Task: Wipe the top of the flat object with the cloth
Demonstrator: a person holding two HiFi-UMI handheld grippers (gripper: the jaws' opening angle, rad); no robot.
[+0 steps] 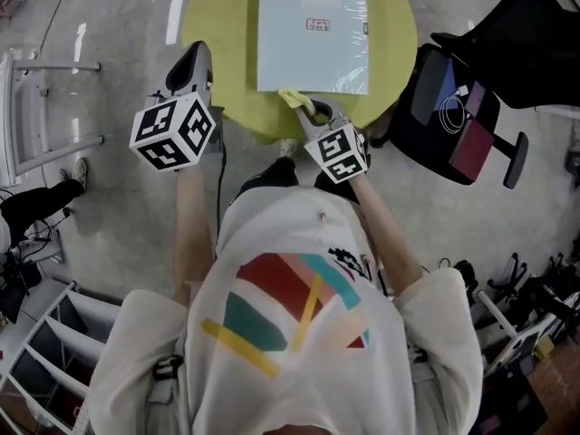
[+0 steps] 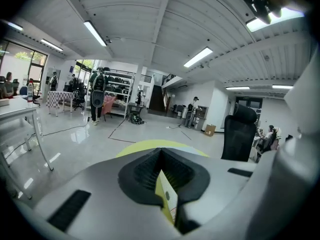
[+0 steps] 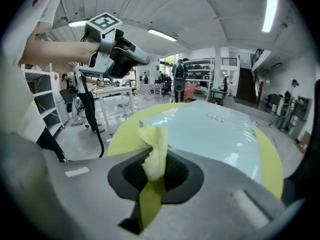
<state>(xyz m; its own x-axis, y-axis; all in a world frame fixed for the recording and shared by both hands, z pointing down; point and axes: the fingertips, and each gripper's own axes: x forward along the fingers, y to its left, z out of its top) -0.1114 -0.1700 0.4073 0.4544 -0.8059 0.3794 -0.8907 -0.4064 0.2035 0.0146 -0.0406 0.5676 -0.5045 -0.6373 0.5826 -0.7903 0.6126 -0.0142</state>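
- The right gripper (image 1: 313, 111) is at the near edge of the pale blue, glossy, plastic-wrapped flat object (image 1: 304, 53). Its jaws are pinched tight on a crumpled strip of soft yellow cloth (image 1: 294, 96), whose free end pokes up out of the claw.
- The flat object lies squarely on a round yellow-green table (image 1: 213, 25), its top bare and shiny. The cloth's tip is at the object's near left corner, touching it or just off it; I can't tell which.
- The left gripper (image 1: 194, 60) is held up to the left of the flat object, near the table's rim. Its jaws are closed together on nothing, and the thin yellow strip at their seam looks like the gripper's own.
- My read is that wiping hasn't begun and the whole top is left to do.
- The cloth looks light and limp, so it will likely fold and drag. Pinching the wad low, as here, suits it, as long as cloth rather than jaw meets the film.
- The flat object looks stiff and light, and its wrap looks slick, so it may skate under a push. The idle gripper could steady its left edge.
- A black office chair (image 1: 471, 89) stands to the right of the flat object, well apart.
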